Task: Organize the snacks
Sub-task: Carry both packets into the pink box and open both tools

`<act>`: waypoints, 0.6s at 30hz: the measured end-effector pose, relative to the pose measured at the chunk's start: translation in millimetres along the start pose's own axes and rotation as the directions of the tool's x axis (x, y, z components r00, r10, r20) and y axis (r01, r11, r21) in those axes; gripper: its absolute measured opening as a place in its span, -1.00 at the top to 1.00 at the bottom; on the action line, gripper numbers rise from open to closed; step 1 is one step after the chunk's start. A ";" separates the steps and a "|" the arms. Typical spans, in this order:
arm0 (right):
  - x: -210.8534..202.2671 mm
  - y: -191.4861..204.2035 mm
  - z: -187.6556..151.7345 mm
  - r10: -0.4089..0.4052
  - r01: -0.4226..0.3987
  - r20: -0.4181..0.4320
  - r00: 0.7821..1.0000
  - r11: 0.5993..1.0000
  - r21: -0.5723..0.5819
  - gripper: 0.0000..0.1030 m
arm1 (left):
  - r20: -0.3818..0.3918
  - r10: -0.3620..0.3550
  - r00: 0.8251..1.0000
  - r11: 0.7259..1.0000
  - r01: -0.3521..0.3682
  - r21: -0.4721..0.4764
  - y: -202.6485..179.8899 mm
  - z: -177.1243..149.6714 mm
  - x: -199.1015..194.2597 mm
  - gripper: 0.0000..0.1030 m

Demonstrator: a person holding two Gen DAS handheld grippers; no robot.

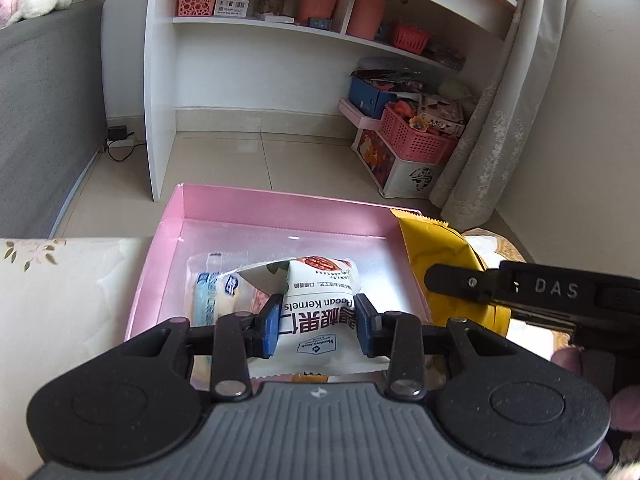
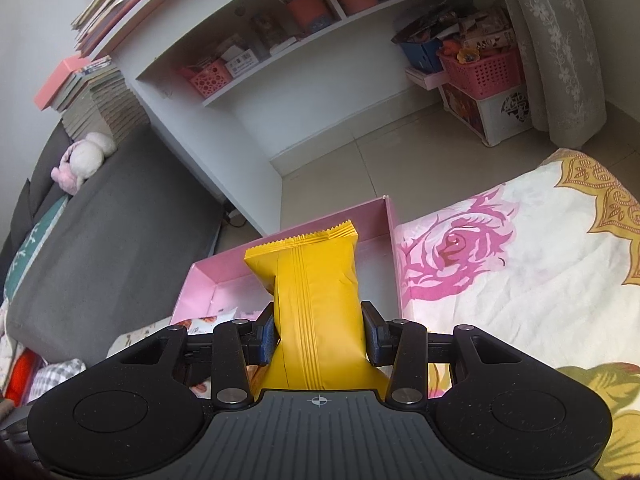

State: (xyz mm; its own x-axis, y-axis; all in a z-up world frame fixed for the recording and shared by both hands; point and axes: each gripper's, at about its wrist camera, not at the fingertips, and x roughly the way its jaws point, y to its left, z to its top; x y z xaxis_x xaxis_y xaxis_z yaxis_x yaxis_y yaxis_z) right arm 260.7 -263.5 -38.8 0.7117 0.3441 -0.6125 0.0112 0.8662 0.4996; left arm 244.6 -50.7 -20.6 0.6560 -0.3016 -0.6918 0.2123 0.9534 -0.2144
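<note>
My left gripper (image 1: 316, 328) was clamped on a white pecan-kernel packet (image 1: 316, 300), its blue pads pinching the packet's waist, and the packet hung low in the middle of the left wrist view, over the pink box (image 1: 280, 208). My right gripper (image 2: 319, 334) was clamped on a yellow snack packet (image 2: 312, 280), which stood up in the centre of the right wrist view, its crimped top in front of the box's far wall. A clear blue-printed packet (image 1: 208, 300) already lay in the box at lower left of the white one.

As I judged it, the step was to set both packets down inside the box. To do it well, I needed to bring each packet fully past the near rim, lower it close to the floor of the box, and only then part the jaws. The white one should go beside the clear packet, not on it. The yellow one belonged in the bare right part. The two grippers were near each other, so releasing one at a time seemed safer.
</note>
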 end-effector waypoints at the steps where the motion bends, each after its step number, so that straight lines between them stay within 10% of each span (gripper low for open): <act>1: 1.8 -1.7 1.1 0.008 -0.008 0.005 1.000 1.000 0.009 0.20 | 0.002 0.005 1.000 1.000 -0.005 0.001 -1.0 2.3 5.0 0.33; 11: 10.8 -11.0 6.7 0.053 -0.056 0.045 0.998 0.997 0.062 0.13 | 0.043 0.038 0.998 0.999 -0.039 0.017 -1.4 12.4 30.8 0.29; 18: 8.0 -16.5 8.0 0.055 -0.060 0.050 0.997 0.994 0.096 -0.09 | 0.076 0.064 0.995 0.998 -0.065 0.011 1.7 13.1 25.3 -0.09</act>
State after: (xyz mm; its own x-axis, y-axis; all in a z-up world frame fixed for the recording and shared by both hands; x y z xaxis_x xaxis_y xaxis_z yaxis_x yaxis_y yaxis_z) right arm 271.8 -278.0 -47.0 0.7456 0.3728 -0.5524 0.0359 0.8052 0.5919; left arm 271.0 -56.8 -29.4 0.7213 -0.2399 -0.6497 0.1770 0.9708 -0.1619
